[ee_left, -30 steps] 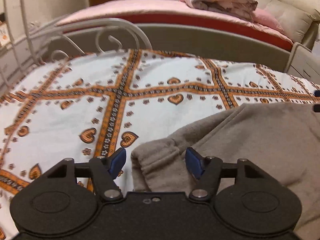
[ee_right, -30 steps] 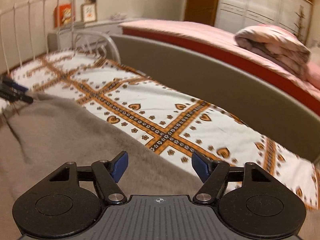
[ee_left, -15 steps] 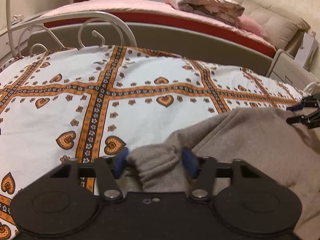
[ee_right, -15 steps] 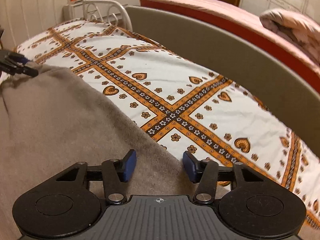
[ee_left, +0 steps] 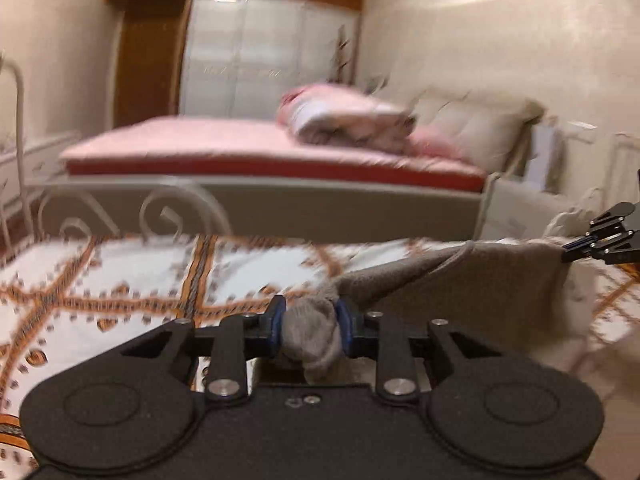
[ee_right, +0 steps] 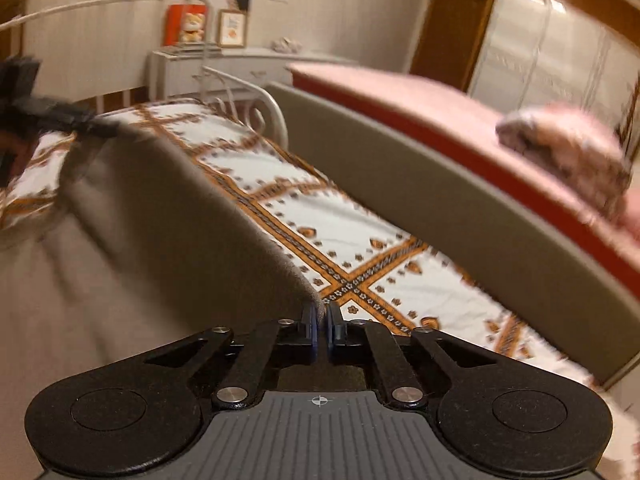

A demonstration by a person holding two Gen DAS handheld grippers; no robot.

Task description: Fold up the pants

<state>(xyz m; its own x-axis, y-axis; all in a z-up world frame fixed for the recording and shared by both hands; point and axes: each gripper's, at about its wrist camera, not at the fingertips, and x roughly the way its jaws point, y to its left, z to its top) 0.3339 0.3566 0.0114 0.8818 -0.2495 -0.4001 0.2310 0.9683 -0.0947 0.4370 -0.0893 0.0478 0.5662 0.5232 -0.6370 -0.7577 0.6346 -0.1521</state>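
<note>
Grey-brown pants lie on a white bedspread with an orange pattern. My left gripper is shut on a bunched corner of the pants and holds it lifted. My right gripper is shut on another edge of the pants, also lifted. The cloth hangs stretched between the two. The right gripper shows at the right edge of the left wrist view. The left gripper shows blurred at the left edge of the right wrist view.
A white metal bed rail with curls stands at the far side. Behind it is a grey bed frame with a pink mattress and a folded quilt. A white dresser stands by the wall.
Both grippers closed on the pants edge and lifted it off the bedspread. Both views tilted upward, showing more of the room.
</note>
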